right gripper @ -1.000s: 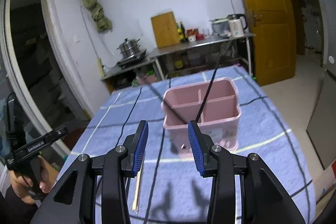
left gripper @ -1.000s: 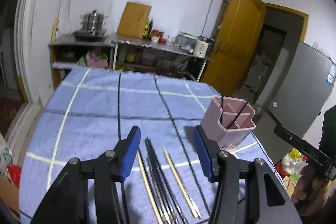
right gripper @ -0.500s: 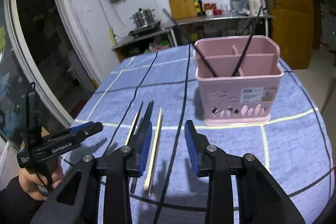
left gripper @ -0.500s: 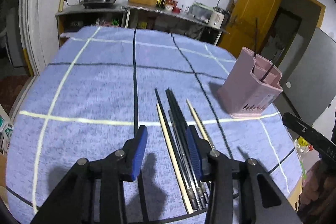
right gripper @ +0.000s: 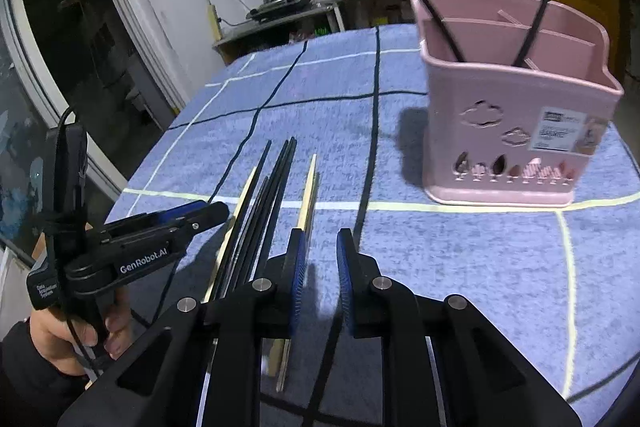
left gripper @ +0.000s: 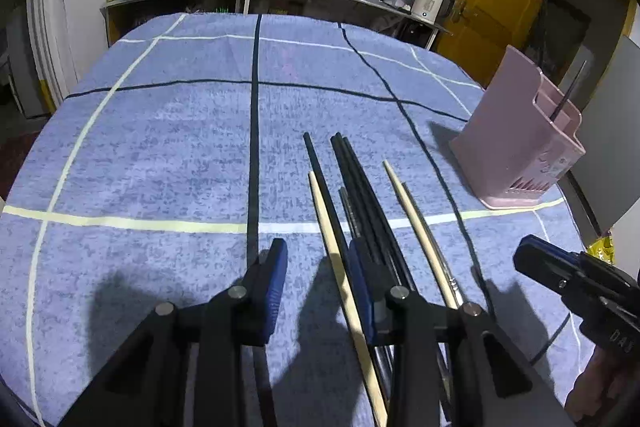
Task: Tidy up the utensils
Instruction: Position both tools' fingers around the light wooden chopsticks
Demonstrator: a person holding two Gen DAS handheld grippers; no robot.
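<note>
Both claws have just been narrowing with nothing gripped: the left gripper straddles a pale wooden chopstick without pinching it, apparently lining up a pick, while the right gripper hangs part-closed just right of the row. The remaining chopsticks lie side by side on the blue checked cloth. The pink utensil caddy, already holding two dark sticks, stands well clear to the right, with open cloth between.

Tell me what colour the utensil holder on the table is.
Pink; the utensil holder shows best in the right wrist view.
</note>
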